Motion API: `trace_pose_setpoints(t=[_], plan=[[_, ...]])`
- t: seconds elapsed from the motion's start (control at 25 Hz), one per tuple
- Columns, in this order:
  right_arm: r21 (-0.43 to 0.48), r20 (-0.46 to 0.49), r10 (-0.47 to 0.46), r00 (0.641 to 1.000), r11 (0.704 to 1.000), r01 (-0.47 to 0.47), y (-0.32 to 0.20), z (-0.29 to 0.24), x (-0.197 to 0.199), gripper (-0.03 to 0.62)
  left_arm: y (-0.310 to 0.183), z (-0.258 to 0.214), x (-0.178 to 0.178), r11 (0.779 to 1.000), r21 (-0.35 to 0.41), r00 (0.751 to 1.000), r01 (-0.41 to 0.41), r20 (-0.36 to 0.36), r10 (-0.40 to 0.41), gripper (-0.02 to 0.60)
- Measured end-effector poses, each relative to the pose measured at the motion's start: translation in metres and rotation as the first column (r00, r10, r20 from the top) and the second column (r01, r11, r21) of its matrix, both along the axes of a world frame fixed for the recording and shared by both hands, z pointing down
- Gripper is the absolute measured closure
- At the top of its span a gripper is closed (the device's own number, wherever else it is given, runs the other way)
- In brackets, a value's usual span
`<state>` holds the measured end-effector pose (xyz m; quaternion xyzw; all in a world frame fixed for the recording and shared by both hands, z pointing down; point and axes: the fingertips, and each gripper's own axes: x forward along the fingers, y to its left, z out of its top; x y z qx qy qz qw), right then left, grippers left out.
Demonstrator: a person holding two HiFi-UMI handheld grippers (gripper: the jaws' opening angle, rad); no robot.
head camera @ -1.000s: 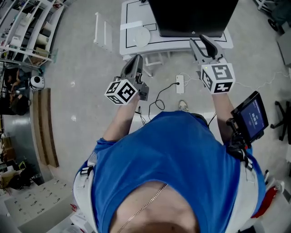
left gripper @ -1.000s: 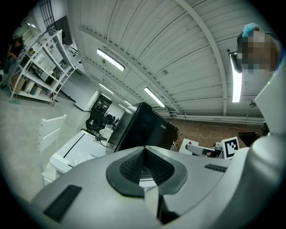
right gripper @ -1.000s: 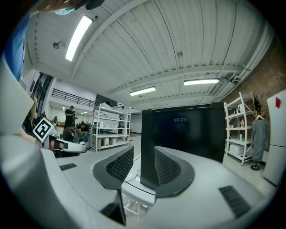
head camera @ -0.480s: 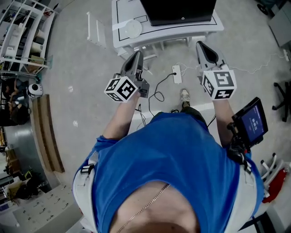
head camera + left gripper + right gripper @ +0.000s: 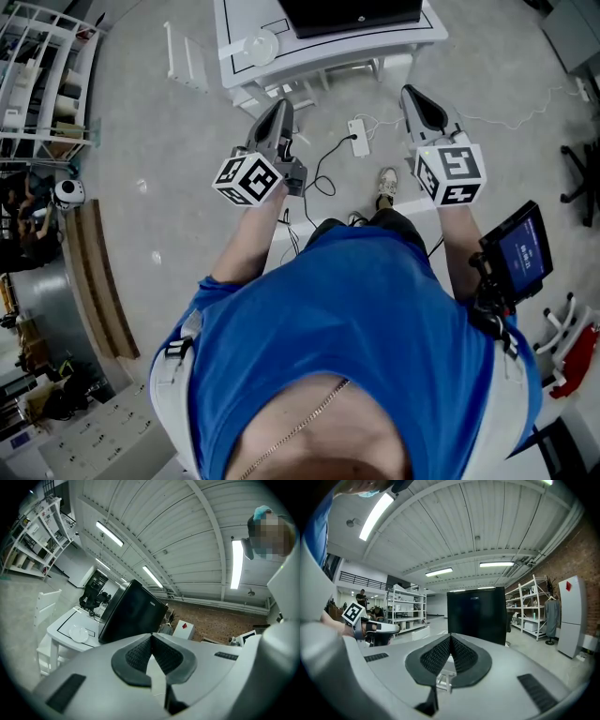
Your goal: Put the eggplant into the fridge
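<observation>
Okay, the person in a blue shirt stands on the grey concrete floor with a hand-held gripper in each hand, both pointing at the far side of the scene.

The left gripper is clenched. In the left gripper view its ribbed dark pads meet at the tips with nothing between them. The right gripper is clenched too: in the right gripper view its ribbed pads touch at the tip and hold nothing. The two grippers are held well apart, roughly level with each other. Each carries its marker cube, the left cube and the right cube, at the near end.

The black box-shaped fridge stands on the white table with black outlines at the far side, ahead of both grippers and not touched by either. Its door looks closed in both gripper views. A round white plate lies on the table left of the fridge.

The eggplant shows in no view, so its place cannot be told.

On the floor between the grippers lie a white power strip and a black cable. A white shelving rack stands at the far left. A small dark screen sits at the person's right side.
</observation>
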<state>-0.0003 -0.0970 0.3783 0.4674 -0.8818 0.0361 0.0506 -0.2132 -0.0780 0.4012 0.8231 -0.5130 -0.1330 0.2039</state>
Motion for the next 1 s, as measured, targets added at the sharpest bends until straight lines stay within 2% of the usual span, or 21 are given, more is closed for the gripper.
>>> trace_pose_setpoints(t=[1.0], plan=[[-0.011, -0.008, -0.001, 1.0, 1.0, 0.001, -0.002, 0.001, -0.002, 0.592, -0.012, 0.0, 0.009, 0.999, -0.024, 0.999, -0.039, 0.013, 0.04, 0.574]])
